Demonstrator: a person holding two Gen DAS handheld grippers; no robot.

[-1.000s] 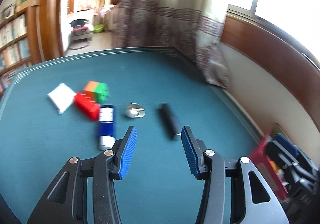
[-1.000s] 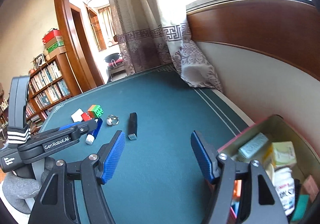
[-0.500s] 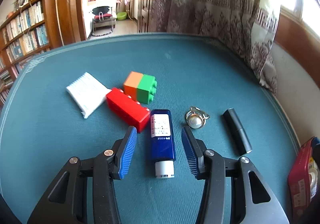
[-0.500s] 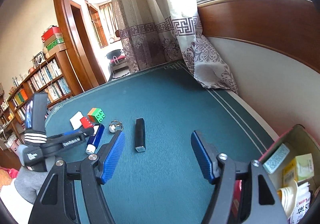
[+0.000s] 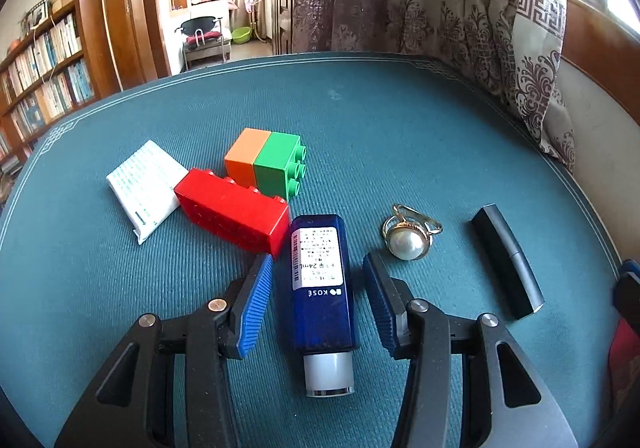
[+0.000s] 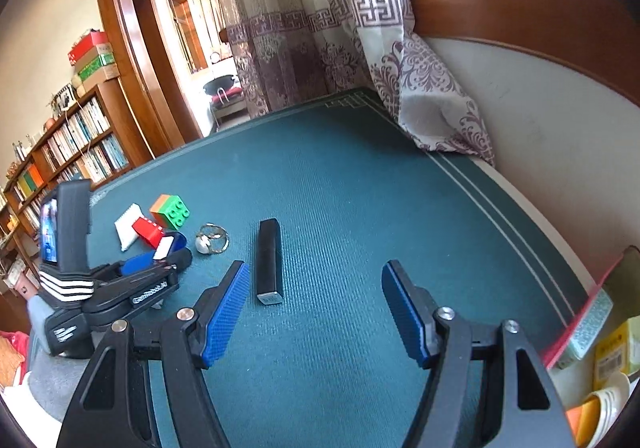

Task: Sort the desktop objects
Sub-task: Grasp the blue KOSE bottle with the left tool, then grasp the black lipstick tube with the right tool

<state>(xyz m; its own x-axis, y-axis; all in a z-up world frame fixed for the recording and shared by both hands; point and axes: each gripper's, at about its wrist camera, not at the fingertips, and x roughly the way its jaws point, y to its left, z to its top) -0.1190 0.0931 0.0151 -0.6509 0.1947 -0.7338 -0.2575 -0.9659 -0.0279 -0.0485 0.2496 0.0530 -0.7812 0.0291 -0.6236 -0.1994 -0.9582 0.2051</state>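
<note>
Your left tongs were closing around the blue bottle, not yet touching; the red brick touched its far-left corner. Your right tongs stood open and empty, near the black tube.

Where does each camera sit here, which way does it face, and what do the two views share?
Left wrist: on the left gripper, angled down at the table; its closing jaws straddle the blue bottle without touching.
Right wrist: on the right gripper, facing across the table; its open fingers show, the black tube ahead.
Shared: bottle, tube, pearl ring, toy bricks, white packet; only the right view shows the other gripper.
</note>
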